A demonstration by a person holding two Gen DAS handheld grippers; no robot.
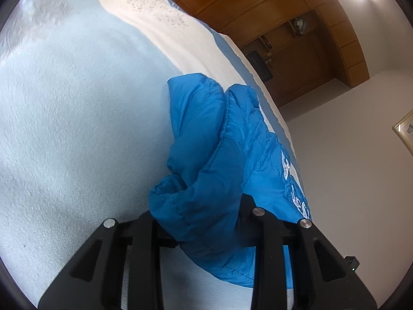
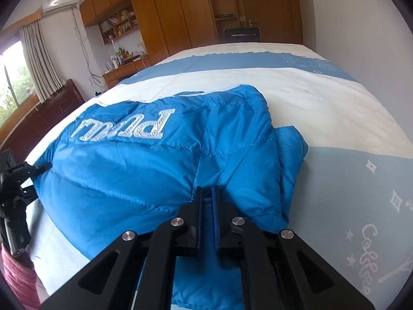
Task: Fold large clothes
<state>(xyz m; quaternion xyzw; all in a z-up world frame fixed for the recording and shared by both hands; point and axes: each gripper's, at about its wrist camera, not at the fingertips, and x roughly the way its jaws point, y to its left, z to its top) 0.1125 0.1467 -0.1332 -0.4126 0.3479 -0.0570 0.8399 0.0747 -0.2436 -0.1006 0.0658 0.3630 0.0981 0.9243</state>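
Jacket (image 2: pixel 144 160), blue quilted, lies folded in a bulky stack on the bed (image 2: pixel 322 108), near the bed's near edge and toward its left side in the right wrist view; white stitched lettering (image 2: pixel 124 129) faces up on the top layer. Right gripper (image 2: pixel 206 193) sits at the stack's near edge with its jaws drawn almost together, a thin fold of jacket fabric pinched between the pads. Left gripper (image 1: pixel 198 214) is clamped on a thick bunched wad of the same jacket; fabric fills the gap between its fingers and spills over them, so the fingertips are mostly hidden. In the right wrist view the left gripper shows at the far left edge of the jacket, its tip touching the fabric. A sleeve fold (image 2: pixel 291 155) hangs off the stack's right side onto the pale blue band of the bedspread. Wooden wardrobes (image 2: pixel 180 13) stand past the far end of the bed, a curtained window (image 2: pixel 15 77) at left. A dark red sleeve (image 2: pixel 18 276) shows at the lower left corner.
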